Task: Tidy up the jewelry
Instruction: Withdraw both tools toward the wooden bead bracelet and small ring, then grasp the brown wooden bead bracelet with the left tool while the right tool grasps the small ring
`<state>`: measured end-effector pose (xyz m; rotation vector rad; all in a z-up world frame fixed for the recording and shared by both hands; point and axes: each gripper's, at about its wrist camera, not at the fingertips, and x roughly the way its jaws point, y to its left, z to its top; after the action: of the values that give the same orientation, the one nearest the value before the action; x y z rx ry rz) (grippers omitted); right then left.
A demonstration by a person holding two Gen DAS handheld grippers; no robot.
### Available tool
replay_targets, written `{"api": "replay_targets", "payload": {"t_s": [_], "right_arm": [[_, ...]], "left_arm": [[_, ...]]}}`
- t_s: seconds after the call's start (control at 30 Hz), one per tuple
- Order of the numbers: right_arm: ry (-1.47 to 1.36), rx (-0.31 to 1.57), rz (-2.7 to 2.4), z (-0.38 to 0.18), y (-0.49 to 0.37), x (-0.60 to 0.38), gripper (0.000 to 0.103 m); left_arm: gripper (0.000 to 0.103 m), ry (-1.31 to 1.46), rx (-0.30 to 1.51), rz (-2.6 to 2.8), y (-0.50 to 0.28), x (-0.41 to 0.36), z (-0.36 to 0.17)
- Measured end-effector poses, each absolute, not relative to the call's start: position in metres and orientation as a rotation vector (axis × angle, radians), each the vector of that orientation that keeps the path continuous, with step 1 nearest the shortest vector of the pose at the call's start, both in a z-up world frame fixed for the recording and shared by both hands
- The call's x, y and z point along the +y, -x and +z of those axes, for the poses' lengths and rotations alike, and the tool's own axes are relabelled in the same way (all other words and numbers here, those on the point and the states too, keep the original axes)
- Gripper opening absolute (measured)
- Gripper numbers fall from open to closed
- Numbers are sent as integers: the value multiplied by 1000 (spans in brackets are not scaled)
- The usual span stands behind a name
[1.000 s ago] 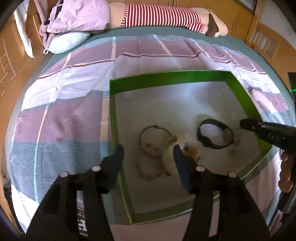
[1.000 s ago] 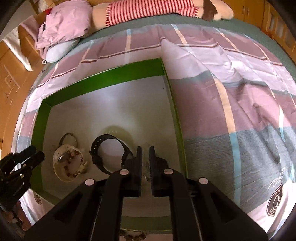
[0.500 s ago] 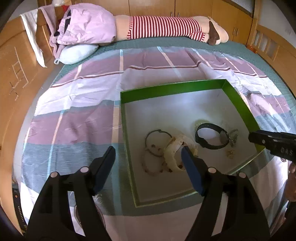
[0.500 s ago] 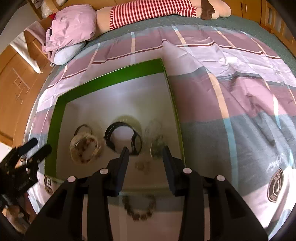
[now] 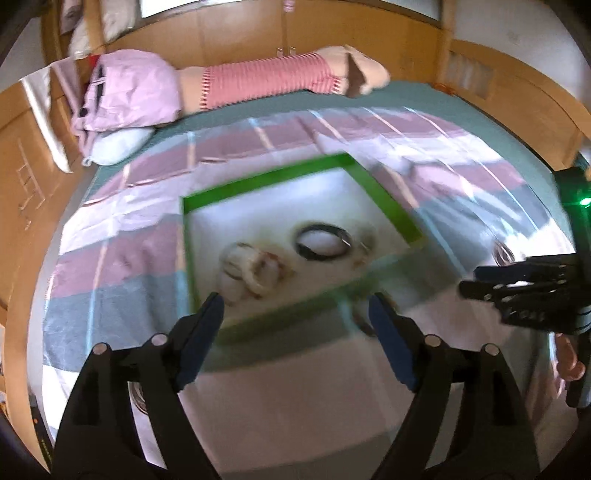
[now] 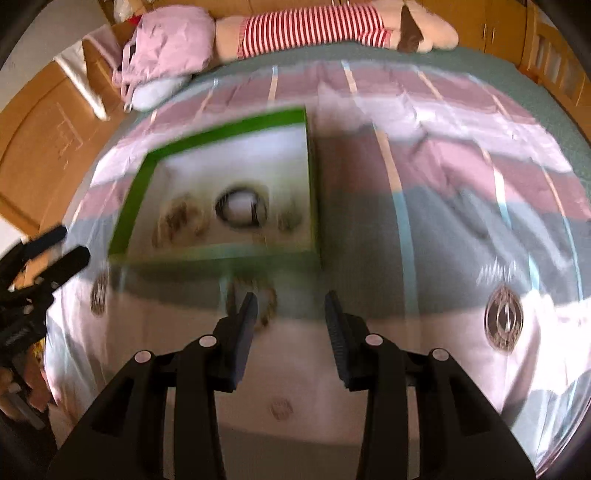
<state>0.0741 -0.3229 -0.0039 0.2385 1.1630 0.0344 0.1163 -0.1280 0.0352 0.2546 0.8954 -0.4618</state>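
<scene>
In the left wrist view, the left gripper [image 5: 295,306] fills the lower part of the frame with its two fingers spread wide apart and nothing between them. Just above the fingertips, in the centre of the frame, the green-rimmed tray [image 5: 391,206] lies on the striped bedspread [image 5: 110,258]. On its white floor a black bracelet [image 5: 322,243] sits right of centre, and a pale bangle [image 5: 255,271] lies to its left among thin, blurred rings, close above the left fingertip. A small blurred piece [image 5: 364,243] rests just right of the black bracelet. The right gripper [image 5: 480,280] enters from the right edge, below and to the right of the tray's near corner, its fingers a little apart and holding nothing. A striped plush toy [image 5: 273,81] lies across the top of the frame.

In the right wrist view, the right gripper [image 6: 290,306] rises from the bottom centre, fingers apart and empty. A beaded bracelet [image 6: 255,302] lies on the bedspread [image 6: 461,192] outside the tray, touching the tip of the left-hand finger in the picture. Above it, left of centre, the tray [image 6: 135,199] holds the black bracelet [image 6: 242,208] in its middle, with blurred jewelry on either side. The left gripper [image 6: 55,247] shows at the left edge, fingers parted, beside the tray's near left corner. The plush toy [image 6: 314,26] is at the top.
</scene>
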Motion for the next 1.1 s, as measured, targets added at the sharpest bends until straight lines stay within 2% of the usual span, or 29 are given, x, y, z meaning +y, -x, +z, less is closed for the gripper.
{"api": "replay_targets", "payload": {"t_s": [0.1, 0.17, 0.3, 0.37, 0.5, 0.6, 1.1], "right_arm": [[-276, 1220, 42, -28, -52, -327, 40], [-311, 1256, 32, -42, -44, -330, 52], [-370, 1293, 49, -58, -34, -333, 59], [-353, 1288, 33, -59, -33, -330, 67], [-343, 1287, 53, -60, -35, -322, 68], [-352, 1305, 71, -66, -37, -316, 79], [-308, 1358, 210, -88, -47, -290, 79]], "left_arm": [[90, -265, 952, -498, -103, -142, 17], [93, -281, 984, -489, -99, -149, 2], [100, -253, 1069, -481, -101, -158, -23], [100, -212, 1127, -481, -108, -160, -34], [101, -139, 1208, -468, -123, -163, -52], [101, -125, 1258, -462, -132, -168, -62], [100, -175, 1361, -470, -174, -205, -91]]}}
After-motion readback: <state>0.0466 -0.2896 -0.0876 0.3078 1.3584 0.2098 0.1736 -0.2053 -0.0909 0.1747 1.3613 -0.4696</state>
